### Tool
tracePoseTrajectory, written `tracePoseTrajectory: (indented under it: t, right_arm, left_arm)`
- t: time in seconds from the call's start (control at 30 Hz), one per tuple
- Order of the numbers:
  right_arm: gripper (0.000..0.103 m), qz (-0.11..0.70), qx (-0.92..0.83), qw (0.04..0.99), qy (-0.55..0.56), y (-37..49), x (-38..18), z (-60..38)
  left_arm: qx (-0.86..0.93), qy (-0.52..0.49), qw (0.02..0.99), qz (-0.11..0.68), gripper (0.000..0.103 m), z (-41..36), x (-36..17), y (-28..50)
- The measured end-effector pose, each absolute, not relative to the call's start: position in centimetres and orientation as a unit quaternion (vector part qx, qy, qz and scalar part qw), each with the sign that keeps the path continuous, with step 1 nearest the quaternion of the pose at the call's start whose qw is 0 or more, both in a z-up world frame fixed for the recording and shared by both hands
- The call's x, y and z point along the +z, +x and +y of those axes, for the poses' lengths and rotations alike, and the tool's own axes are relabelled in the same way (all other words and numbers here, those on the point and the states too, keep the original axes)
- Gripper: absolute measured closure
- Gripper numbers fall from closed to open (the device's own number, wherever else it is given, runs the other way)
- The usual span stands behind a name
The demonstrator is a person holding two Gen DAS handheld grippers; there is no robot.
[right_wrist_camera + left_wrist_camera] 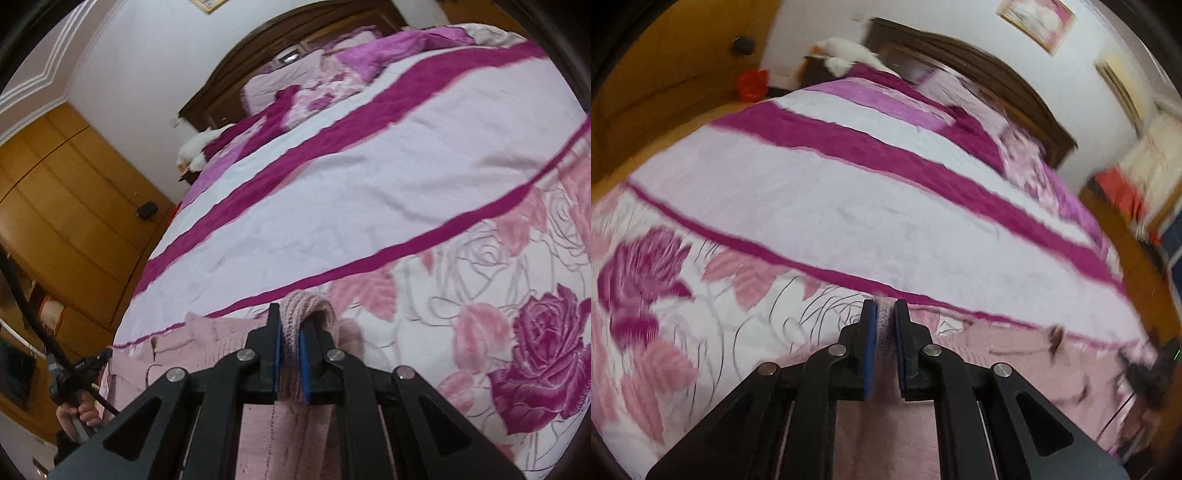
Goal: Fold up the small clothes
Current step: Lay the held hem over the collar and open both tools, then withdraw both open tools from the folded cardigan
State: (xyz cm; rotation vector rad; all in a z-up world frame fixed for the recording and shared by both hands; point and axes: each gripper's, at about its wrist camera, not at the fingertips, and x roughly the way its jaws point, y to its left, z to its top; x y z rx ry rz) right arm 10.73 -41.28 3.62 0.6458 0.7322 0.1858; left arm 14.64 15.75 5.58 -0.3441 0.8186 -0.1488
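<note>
Knitwear (pixel 221 354), pink, lies at the near edge of the bed (pixel 820 192), its held edge running sideways between the two tools; left tool (pixel 885 314) is clamped on one end and right tool (pixel 290 325) on a thicker ribbed bunch, both pointing up the bed, so a fold would carry that edge forward

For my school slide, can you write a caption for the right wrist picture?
Right tongs shut on a pink knitted garment above a rose-patterned bedspread.

Ribbed pink knit garment (pixel 308 306) on a plush quilted bedspread (pixel 332 177); glossy wooden wardrobe (pixel 66 192)
</note>
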Motion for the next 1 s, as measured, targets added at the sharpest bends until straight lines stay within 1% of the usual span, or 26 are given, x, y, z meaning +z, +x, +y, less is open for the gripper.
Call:
tracePoseTrajectory:
  t: [0.07,0.1,0.13,0.17,0.2,0.23,0.3,0.43,0.67,0.77,0.87,0.93,1.0]
  right_arm:
    - [0.094,0.333,0.079,0.885,0.315,10.9,3.8,-41.7]
    - [0.091,0.324,0.067,0.890,0.315,10.9,4.0,-41.8]
    - [0.073,0.320,0.044,0.896,0.306,10.9,4.2,-41.8]
    - [0.058,0.314,0.021,0.903,0.292,10.8,4.5,-41.8]
    - [0.038,0.302,0.012,0.910,0.284,10.5,4.8,-42.0]
    - [0.038,0.294,0.013,0.912,0.285,10.3,5.1,-42.2]
    - [0.038,0.284,0.013,0.911,0.299,10.0,5.3,-42.8]
    - [0.038,0.303,0.029,0.900,0.310,10.4,5.2,-42.3]
    - [0.038,0.347,0.041,0.915,0.203,10.1,5.4,-38.2]
    - [0.038,0.372,0.038,0.911,0.170,9.8,4.7,-37.1]
    - [0.038,0.392,0.024,0.908,0.148,9.1,3.8,-36.4]
    - [0.038,0.400,-0.002,0.909,0.119,8.5,3.6,-35.7]
    - [0.038,0.394,-0.014,0.915,0.089,7.3,4.0,-34.7]
  left_arm:
    - [-0.055,-0.123,0.913,0.384,0.103,15.0,6.0,15.0]
    - [-0.048,-0.105,0.919,0.377,0.093,15.0,6.5,15.1]
    - [-0.046,-0.095,0.926,0.363,0.088,15.3,7.3,14.8]
    - [-0.045,-0.093,0.932,0.349,0.087,15.8,8.1,14.4]
    - [-0.043,-0.093,0.937,0.335,0.083,16.2,8.9,13.9]
    - [-0.040,-0.092,0.942,0.320,0.077,16.7,9.8,13.2]
    - [-0.040,-0.095,0.946,0.306,0.073,17.3,10.5,12.4]
    - [-0.078,-0.132,0.930,0.335,0.073,18.2,9.9,11.2]
    - [-0.130,-0.186,0.905,0.361,0.073,17.2,8.9,8.6]
    - [-0.085,-0.165,0.907,0.379,0.073,15.1,7.2,7.6]
    - [-0.045,-0.092,0.916,0.389,0.073,13.2,5.5,7.2]
    - [0.003,-0.055,0.909,0.413,0.073,13.2,3.5,7.5]
    - [0.007,-0.095,0.902,0.420,0.073,14.6,2.0,7.1]
